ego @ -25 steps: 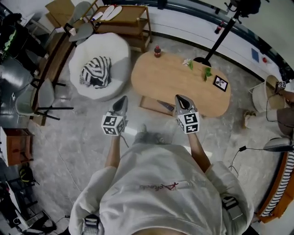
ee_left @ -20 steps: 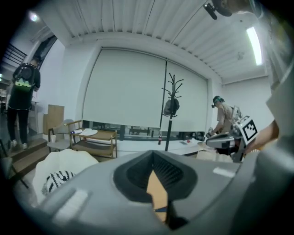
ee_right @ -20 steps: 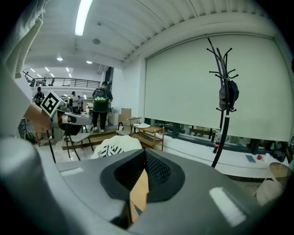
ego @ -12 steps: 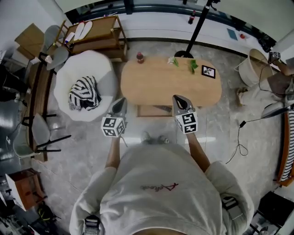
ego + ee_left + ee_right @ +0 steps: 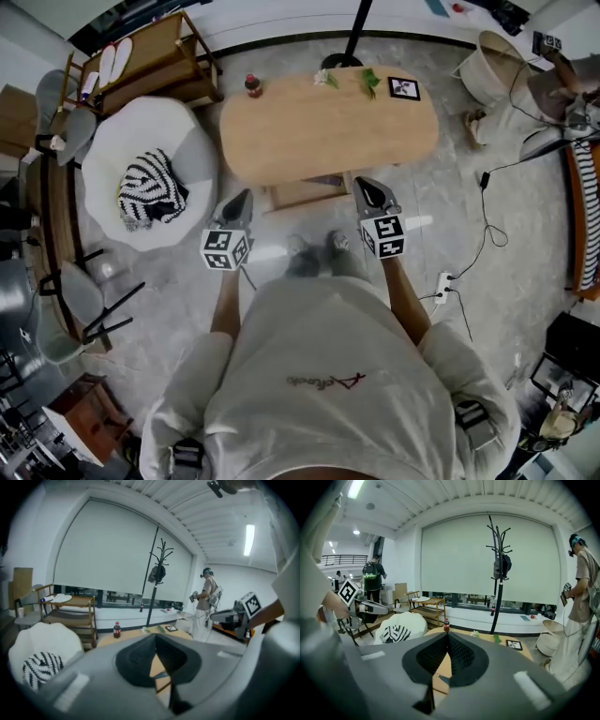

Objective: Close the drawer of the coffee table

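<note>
The oval wooden coffee table [image 5: 328,127] stands in front of me. Its drawer [image 5: 302,192] sticks out open from under the near edge, with a dark item inside. My left gripper [image 5: 246,197] is shut and holds nothing, its tip just left of the drawer's front. My right gripper [image 5: 362,184] is shut and holds nothing, at the drawer's right corner. In the left gripper view the shut left gripper [image 5: 156,637] points at the table [image 5: 107,640]. In the right gripper view the right gripper [image 5: 447,635] points at the table [image 5: 506,641], and the drawer [image 5: 439,680] shows below its tips.
On the table stand a cola bottle [image 5: 251,86], a small plant [image 5: 367,79] and a picture frame [image 5: 404,88]. A white beanbag chair [image 5: 178,141] with a striped cushion sits left, a wooden shelf [image 5: 141,61] behind it. A power strip [image 5: 442,281] lies at right. A person [image 5: 205,603] stands beyond.
The table has swung from right of centre to straight ahead and closer to the grippers. Both grippers have dipped toward the drawer front and stayed shut.
</note>
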